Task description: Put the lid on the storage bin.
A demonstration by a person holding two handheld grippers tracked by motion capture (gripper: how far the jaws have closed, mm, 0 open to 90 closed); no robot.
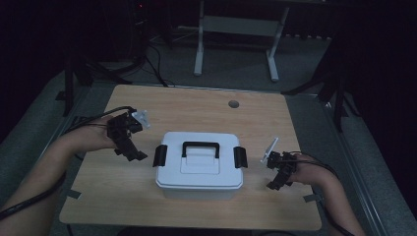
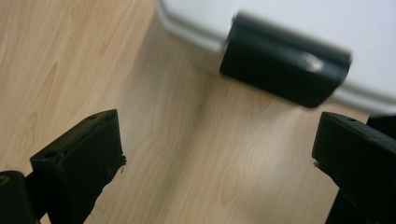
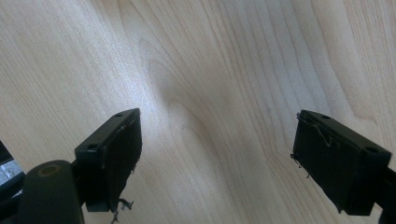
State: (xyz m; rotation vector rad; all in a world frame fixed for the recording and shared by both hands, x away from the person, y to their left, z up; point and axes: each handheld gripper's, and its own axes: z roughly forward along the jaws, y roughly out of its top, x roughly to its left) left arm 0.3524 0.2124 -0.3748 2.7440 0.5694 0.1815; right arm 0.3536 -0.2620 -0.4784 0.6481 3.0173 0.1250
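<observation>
White lidded box (image 1: pixel 199 164), black handle and side latches, between wide-open left tongs (image 1: pixel 132 151) and right tongs (image 1: pixel 276 181).

A white plastic box (image 1: pixel 199 169) sits upright near the middle of the wooden table (image 1: pixel 196 105), a little toward the person's side. It is rectangular with rounded corners, and its lid (image 1: pixel 198 177) is on. A black handle (image 1: pixel 200 147) lies folded flat on the lid's far half. A black latch (image 1: pixel 160 156) sits at the left end and another latch (image 1: pixel 240 157) at the right end; both lie against the box. In the left gripper view the left latch (image 2: pixel 285 65) shows close up, blurred, glossy black against the white wall.
</observation>
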